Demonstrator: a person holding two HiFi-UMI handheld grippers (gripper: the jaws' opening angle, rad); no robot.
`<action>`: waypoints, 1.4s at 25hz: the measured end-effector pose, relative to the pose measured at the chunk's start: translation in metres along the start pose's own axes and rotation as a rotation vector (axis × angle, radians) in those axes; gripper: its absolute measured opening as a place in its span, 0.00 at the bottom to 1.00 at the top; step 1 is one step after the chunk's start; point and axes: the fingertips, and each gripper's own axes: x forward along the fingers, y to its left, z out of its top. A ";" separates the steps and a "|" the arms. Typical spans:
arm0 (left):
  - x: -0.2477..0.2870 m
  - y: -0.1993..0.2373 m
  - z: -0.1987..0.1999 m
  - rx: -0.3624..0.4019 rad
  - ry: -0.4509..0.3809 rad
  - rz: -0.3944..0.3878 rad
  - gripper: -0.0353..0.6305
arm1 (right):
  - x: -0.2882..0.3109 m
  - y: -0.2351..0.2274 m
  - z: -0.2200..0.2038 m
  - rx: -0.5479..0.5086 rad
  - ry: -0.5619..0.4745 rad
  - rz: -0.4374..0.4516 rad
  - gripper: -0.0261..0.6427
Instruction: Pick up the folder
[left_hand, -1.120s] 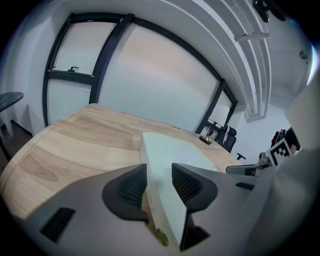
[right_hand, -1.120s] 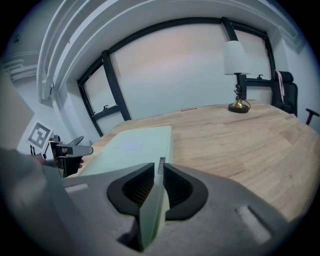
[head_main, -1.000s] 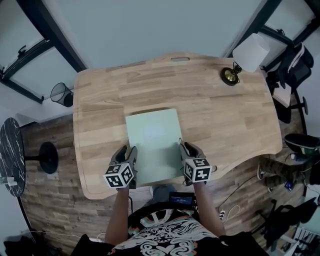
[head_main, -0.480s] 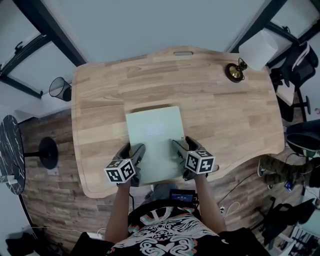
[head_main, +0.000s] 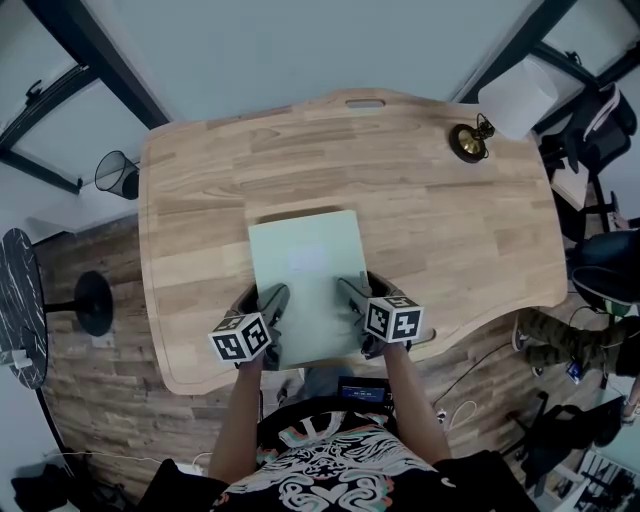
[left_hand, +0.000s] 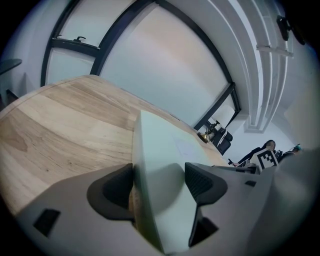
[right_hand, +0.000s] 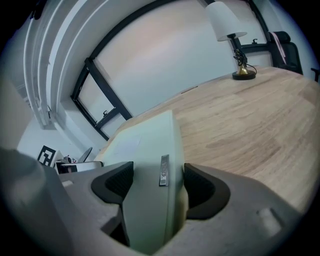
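As the jaws of my left gripper (head_main: 265, 296) and right gripper (head_main: 362, 288) have just been opening and stand wide astride the pale green folder (head_main: 305, 262), I'd close both together. Then I'd lift it level.

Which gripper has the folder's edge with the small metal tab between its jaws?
The right gripper: the folder edge between its jaws, which have just been opening, bears a small metal tab. The left gripper, also just opening, straddles a plain edge.
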 end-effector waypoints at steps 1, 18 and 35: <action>0.000 0.000 0.000 -0.001 -0.002 0.003 0.51 | 0.000 0.000 0.000 0.000 0.000 0.001 0.50; -0.008 -0.017 0.017 0.007 -0.047 0.010 0.51 | -0.018 0.007 0.014 0.011 -0.028 -0.005 0.50; -0.059 -0.057 0.046 0.094 -0.166 -0.017 0.51 | -0.071 0.043 0.036 -0.027 -0.155 0.005 0.50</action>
